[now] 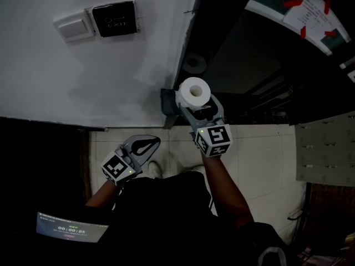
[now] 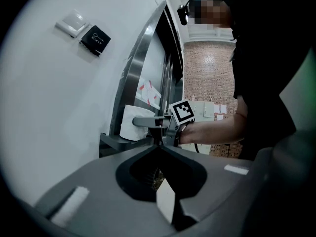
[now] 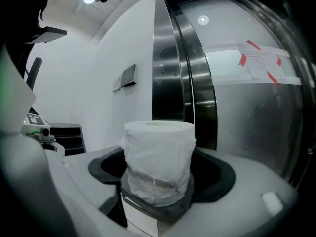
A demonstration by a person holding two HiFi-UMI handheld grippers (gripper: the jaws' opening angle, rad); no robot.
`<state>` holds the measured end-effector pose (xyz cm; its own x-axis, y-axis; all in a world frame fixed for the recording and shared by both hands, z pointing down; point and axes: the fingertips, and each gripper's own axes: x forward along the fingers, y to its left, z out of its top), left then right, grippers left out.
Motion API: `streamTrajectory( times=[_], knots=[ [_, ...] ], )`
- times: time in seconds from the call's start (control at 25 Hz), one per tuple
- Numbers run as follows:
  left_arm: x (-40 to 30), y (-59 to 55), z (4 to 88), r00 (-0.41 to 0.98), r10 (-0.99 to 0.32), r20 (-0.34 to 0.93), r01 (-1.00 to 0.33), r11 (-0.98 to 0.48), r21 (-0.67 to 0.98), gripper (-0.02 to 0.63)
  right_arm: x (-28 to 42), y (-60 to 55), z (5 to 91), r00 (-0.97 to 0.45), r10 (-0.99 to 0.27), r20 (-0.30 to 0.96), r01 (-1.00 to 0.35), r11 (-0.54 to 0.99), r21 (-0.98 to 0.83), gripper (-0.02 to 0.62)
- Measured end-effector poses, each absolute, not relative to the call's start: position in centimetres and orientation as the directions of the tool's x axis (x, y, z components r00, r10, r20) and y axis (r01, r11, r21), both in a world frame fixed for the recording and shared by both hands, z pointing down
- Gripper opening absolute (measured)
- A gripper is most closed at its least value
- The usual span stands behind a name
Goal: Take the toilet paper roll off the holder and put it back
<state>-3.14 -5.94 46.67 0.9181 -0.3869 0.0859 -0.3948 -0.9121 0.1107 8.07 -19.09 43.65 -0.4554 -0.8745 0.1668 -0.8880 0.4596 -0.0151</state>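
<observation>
A white toilet paper roll [image 1: 194, 91] stands upright on a dark holder shelf [image 1: 168, 111] fixed where the wall meets the door frame. My right gripper [image 1: 197, 110] has one jaw on each side of the roll and is shut on it. In the right gripper view the roll [image 3: 158, 157] fills the middle, wrinkled and pinched low down, above the holder [image 3: 163, 210]. The left gripper view shows the roll [image 2: 129, 123] on the shelf [image 2: 112, 143] with the right gripper [image 2: 157, 122] against it. My left gripper [image 1: 148, 145] hangs lower left, shut and holding nothing.
The white wall carries a light switch [image 1: 75, 26] and a black exit plate [image 1: 115, 18]. To the right is a dark metal door [image 1: 244, 54] with a taped paper notice [image 1: 310, 10]. Pale floor tiles [image 1: 260, 159] lie below, and a lit screen [image 1: 72, 226] sits at lower left.
</observation>
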Motion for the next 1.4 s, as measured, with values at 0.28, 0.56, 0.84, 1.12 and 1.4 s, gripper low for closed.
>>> streamTrajectory(
  times=[0.28,0.56,0.84,1.12,1.4],
  knots=[
    [-2.9,-6.1,46.1,0.917,-0.386,0.095,-0.397,-0.907,0.144,0.003,8.9,-18.9,43.2,-0.452,-0.879,0.151,-0.891,0.453,-0.024,0.394],
    [-2.2,-6.2,46.4,0.927,-0.366,0.081,-0.374,-0.919,0.125,0.003,10.1,-18.5,42.9,-0.435,-0.885,0.167,-0.898,0.439,-0.020,0.394],
    [-1.0,-5.8,46.3,0.939,-0.337,0.072,-0.344,-0.931,0.126,0.003,14.0,-17.9,42.6,-0.365,-0.916,0.164,-0.929,0.369,-0.008,0.394],
    [-0.3,-5.4,46.0,0.942,-0.328,0.077,-0.335,-0.934,0.124,0.003,19.5,-17.7,42.8,-0.258,-0.951,0.170,-0.965,0.261,-0.004,0.394],
    [-0.4,-5.0,46.4,0.939,-0.334,0.085,-0.342,-0.932,0.122,0.003,22.0,-17.7,43.6,-0.214,-0.960,0.181,-0.976,0.218,0.000,0.394]
  ],
)
